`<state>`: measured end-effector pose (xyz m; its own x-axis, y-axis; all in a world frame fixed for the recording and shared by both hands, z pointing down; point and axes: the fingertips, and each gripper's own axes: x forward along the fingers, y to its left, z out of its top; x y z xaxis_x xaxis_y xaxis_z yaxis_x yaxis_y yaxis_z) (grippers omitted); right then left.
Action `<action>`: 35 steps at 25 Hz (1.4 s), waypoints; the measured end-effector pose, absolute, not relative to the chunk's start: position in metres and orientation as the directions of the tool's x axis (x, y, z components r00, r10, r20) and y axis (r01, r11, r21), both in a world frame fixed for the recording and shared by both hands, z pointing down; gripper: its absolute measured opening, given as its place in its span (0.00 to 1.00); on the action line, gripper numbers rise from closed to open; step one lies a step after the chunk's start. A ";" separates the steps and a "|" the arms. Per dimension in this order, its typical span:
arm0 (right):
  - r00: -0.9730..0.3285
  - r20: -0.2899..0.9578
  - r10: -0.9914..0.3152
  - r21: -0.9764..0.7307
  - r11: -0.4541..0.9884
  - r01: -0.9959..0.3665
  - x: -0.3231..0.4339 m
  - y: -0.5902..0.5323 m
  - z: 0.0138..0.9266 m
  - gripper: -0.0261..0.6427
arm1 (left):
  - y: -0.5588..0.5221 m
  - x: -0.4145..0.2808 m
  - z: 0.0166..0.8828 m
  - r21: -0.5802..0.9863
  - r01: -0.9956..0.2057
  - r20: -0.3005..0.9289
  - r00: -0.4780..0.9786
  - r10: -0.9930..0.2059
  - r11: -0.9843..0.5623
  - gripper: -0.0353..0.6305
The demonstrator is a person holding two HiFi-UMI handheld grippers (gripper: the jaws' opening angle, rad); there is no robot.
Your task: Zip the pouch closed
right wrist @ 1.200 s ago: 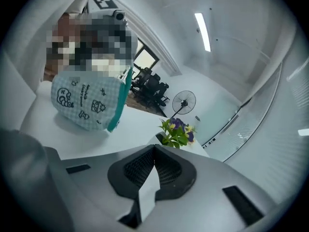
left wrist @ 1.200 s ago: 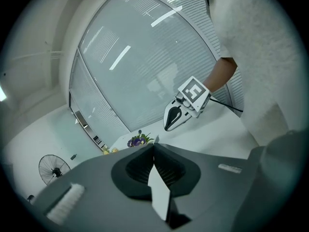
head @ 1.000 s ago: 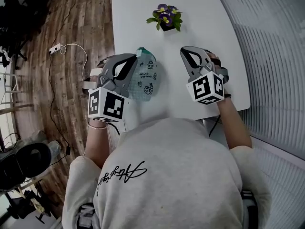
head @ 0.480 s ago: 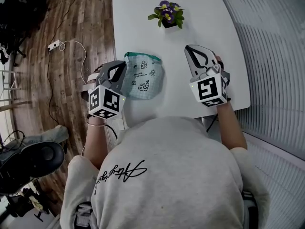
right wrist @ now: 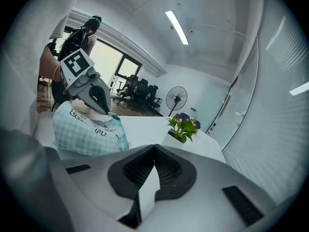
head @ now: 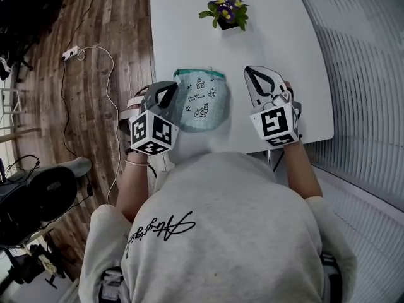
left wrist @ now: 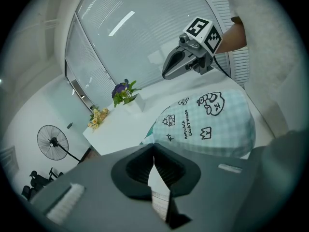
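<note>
1. Pouch (head: 201, 100) first: mint checked thing with little doodles, lying flat on the white desk (head: 189, 36) close to the near edge, teal top edge pointing away from the person.
2. Left tool (head: 169, 88) is tilted nose-down right at the pouch's left side, tip up near the teal edge. Its jaws are pressed together with nothing between them. Can't tell if it actually touches the fabric.
3. Right tool (head: 255, 74) sits off to the pouch's right, clear of it, pointing away from the person and a bit downward. Jaws pressed together too, empty.
4. Edges: the left tool hangs just about over the desk's left edge, with wood floor (head: 95, 125) and a power strip (head: 71, 55) on a white cable beyond. The right tool is near the desk's front right corner.
5. Room: bare desk between the pouch and the potted flowers (head: 226, 16) at the far side, plus a bare strip between the pouch and the right tool.
</note>
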<state>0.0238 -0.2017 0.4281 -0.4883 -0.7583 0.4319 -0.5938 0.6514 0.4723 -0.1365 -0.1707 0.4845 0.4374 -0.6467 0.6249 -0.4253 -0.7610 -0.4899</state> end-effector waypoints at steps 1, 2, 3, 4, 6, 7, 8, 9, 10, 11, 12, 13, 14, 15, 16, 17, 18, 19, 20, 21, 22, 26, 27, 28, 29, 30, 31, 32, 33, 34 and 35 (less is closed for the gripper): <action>-0.486 0.433 -0.759 0.467 0.650 -0.599 0.025 -0.201 0.430 0.04 | -0.170 -0.134 0.487 -0.485 -0.426 0.628 0.438 -0.643 -0.764 0.06; -0.482 0.435 -0.760 0.463 0.648 -0.605 0.026 -0.200 0.432 0.04 | -0.170 -0.131 0.489 -0.480 -0.427 0.631 0.439 -0.639 -0.767 0.06; -0.480 0.436 -0.761 0.458 0.647 -0.609 0.028 -0.199 0.434 0.04 | -0.169 -0.129 0.491 -0.474 -0.428 0.633 0.442 -0.636 -0.769 0.06; -0.481 0.438 -0.760 0.453 0.648 -0.613 0.029 -0.198 0.435 0.04 | -0.168 -0.126 0.491 -0.470 -0.431 0.633 0.444 -0.634 -0.771 0.06; -0.487 0.440 -0.754 0.440 0.654 -0.615 0.030 -0.194 0.438 0.04 | -0.165 -0.124 0.492 -0.465 -0.436 0.636 0.441 -0.633 -0.771 0.06; -0.491 0.441 -0.751 0.434 0.658 -0.615 0.031 -0.193 0.439 0.04 | -0.164 -0.123 0.492 -0.465 -0.435 0.640 0.436 -0.632 -0.771 0.06; -0.493 0.445 -0.748 0.430 0.661 -0.615 0.032 -0.191 0.440 0.04 | -0.163 -0.122 0.494 -0.466 -0.432 0.645 0.432 -0.630 -0.772 0.06; -0.494 0.449 -0.744 0.426 0.664 -0.614 0.034 -0.191 0.442 0.04 | -0.162 -0.119 0.495 -0.466 -0.427 0.650 0.429 -0.627 -0.775 0.06; -0.497 0.452 -0.741 0.422 0.668 -0.613 0.036 -0.191 0.444 0.04 | -0.160 -0.116 0.497 -0.464 -0.421 0.656 0.429 -0.622 -0.780 0.06; -0.500 0.454 -0.737 0.418 0.672 -0.611 0.037 -0.191 0.445 0.04 | -0.159 -0.111 0.498 -0.461 -0.412 0.663 0.429 -0.614 -0.786 0.06; -0.505 0.454 -0.734 0.415 0.676 -0.609 0.038 -0.191 0.445 0.04 | -0.157 -0.107 0.500 -0.458 -0.404 0.671 0.427 -0.606 -0.792 0.06; -0.511 0.453 -0.731 0.411 0.680 -0.607 0.038 -0.191 0.444 0.04 | -0.156 -0.102 0.501 -0.455 -0.399 0.679 0.424 -0.600 -0.796 0.06; -0.519 0.451 -0.726 0.407 0.684 -0.605 0.038 -0.190 0.443 0.04 | -0.155 -0.098 0.502 -0.451 -0.401 0.683 0.420 -0.597 -0.798 0.06; -0.528 0.448 -0.721 0.402 0.690 -0.602 0.038 -0.190 0.443 0.04 | -0.155 -0.093 0.502 -0.446 -0.410 0.683 0.418 -0.599 -0.796 0.06; -0.537 0.447 -0.716 0.398 0.696 -0.597 0.038 -0.190 0.443 0.04 | -0.156 -0.088 0.502 -0.442 -0.422 0.681 0.416 -0.602 -0.791 0.06; -0.543 0.448 -0.710 0.394 0.702 -0.593 0.039 -0.189 0.444 0.04 | -0.157 -0.084 0.503 -0.439 -0.435 0.679 0.412 -0.607 -0.786 0.06; -0.548 0.452 -0.704 0.390 0.708 -0.589 0.040 -0.188 0.445 0.04 | -0.158 -0.079 0.504 -0.439 -0.447 0.677 0.406 -0.614 -0.780 0.06; -0.553 0.454 -0.698 0.385 0.714 -0.585 0.041 -0.186 0.445 0.04 | -0.159 -0.076 0.504 -0.442 -0.462 0.673 0.397 -0.625 -0.769 0.06; -0.560 0.457 -0.691 0.379 0.721 -0.580 0.041 -0.184 0.446 0.04 | -0.160 -0.073 0.503 -0.447 -0.483 0.664 0.385 -0.641 -0.753 0.06; -0.567 0.458 -0.684 0.373 0.728 -0.575 0.042 -0.182 0.445 0.04 | -0.162 -0.072 0.501 -0.451 -0.511 0.651 0.372 -0.661 -0.732 0.07; -0.574 0.459 -0.678 0.368 0.733 -0.572 0.044 -0.181 0.445 0.04 | -0.164 -0.071 0.497 -0.453 -0.540 0.637 0.361 -0.681 -0.709 0.07; -0.594 0.459 -0.661 0.351 0.749 -0.562 0.052 -0.181 0.447 0.04 | -0.170 -0.070 0.485 -0.439 -0.621 0.592 0.344 -0.729 -0.650 0.19; -0.597 0.459 -0.658 0.348 0.752 -0.561 0.055 -0.181 0.447 0.04 | -0.170 -0.070 0.484 -0.435 -0.635 0.585 0.340 -0.736 -0.638 0.23; -0.600 0.460 -0.654 0.342 0.754 -0.560 0.058 -0.181 0.448 0.04 | -0.171 -0.070 0.482 -0.432 -0.648 0.579 0.334 -0.744 -0.627 0.26; -0.605 0.457 -0.652 0.337 0.756 -0.561 0.060 -0.182 0.448 0.04 | -0.171 -0.070 0.480 -0.429 -0.660 0.573 0.329 -0.751 -0.617 0.29; -0.611 0.450 -0.651 0.333 0.758 -0.561 0.062 -0.182 0.447 0.04 | -0.171 -0.070 0.478 -0.426 -0.671 0.568 0.324 -0.757 -0.607 0.32; -0.619 0.441 -0.649 0.330 0.759 -0.561 0.063 -0.183 0.445 0.04 | -0.170 -0.070 0.475 -0.423 -0.681 0.561 0.321 -0.763 -0.598 0.34; -0.627 0.433 -0.647 0.324 0.761 -0.562 0.064 -0.183 0.443 0.04 | -0.169 -0.070 0.471 -0.419 -0.692 0.553 0.319 -0.770 -0.588 0.35; -0.634 0.426 -0.646 0.320 0.763 -0.562 0.065 -0.182 0.440 0.04 | -0.169 -0.070 0.467 -0.414 -0.703 0.542 0.319 -0.777 -0.578 0.35; -0.639 0.419 -0.645 0.317 0.764 -0.562 0.065 -0.182 0.437 0.04 | -0.168 -0.070 0.462 -0.407 -0.716 0.531 0.321 -0.784 -0.568 0.35; -0.644 0.412 -0.644 0.316 0.764 -0.562 0.066 -0.181 0.434 0.04 | -0.168 -0.070 0.457 -0.398 -0.728 0.518 0.324 -0.792 -0.558 0.35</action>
